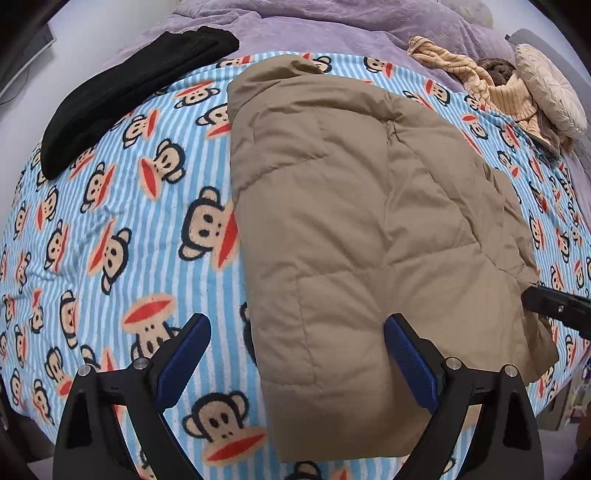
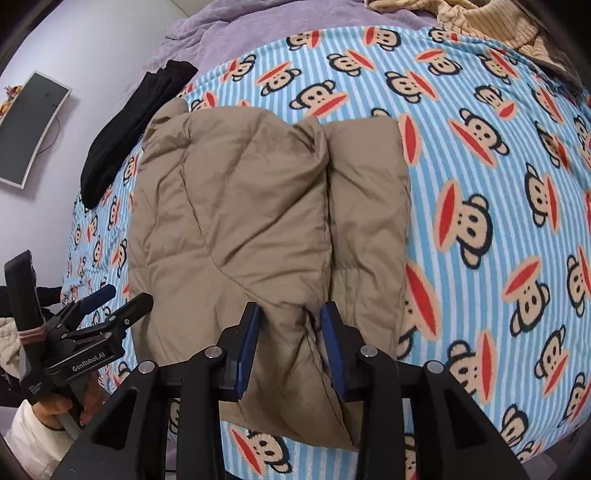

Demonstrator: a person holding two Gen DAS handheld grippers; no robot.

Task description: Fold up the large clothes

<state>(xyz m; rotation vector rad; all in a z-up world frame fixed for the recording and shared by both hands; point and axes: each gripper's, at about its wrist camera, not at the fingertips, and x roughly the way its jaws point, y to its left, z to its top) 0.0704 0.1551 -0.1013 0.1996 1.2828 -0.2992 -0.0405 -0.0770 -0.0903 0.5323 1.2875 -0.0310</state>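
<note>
The tan padded jacket lies folded lengthwise in the middle of the bed, on a blue-striped blanket printed with monkey faces; the left gripper hangs above the jacket's near edge with its blue-padded jaws spread wide and nothing between them; the right gripper has its jaws drawn in on a bunched fold at the jacket's near hem, cloth pinched between the blue pads. Around the jacket: a black garment lies folded at the far left of the blanket, clear of the jacket; a cream ribbed knit sits crumpled at the far right corner beside a round pale cushion; a purple plush cover runs along the head of the bed. Nothing lies on the jacket itself. In the right wrist view the left gripper shows at the lower left, held by a hand in a white sleeve; its black body reads "GenRobot.AI"; smaller lettering below is too small to read; a dark screen is on the wall.
</note>
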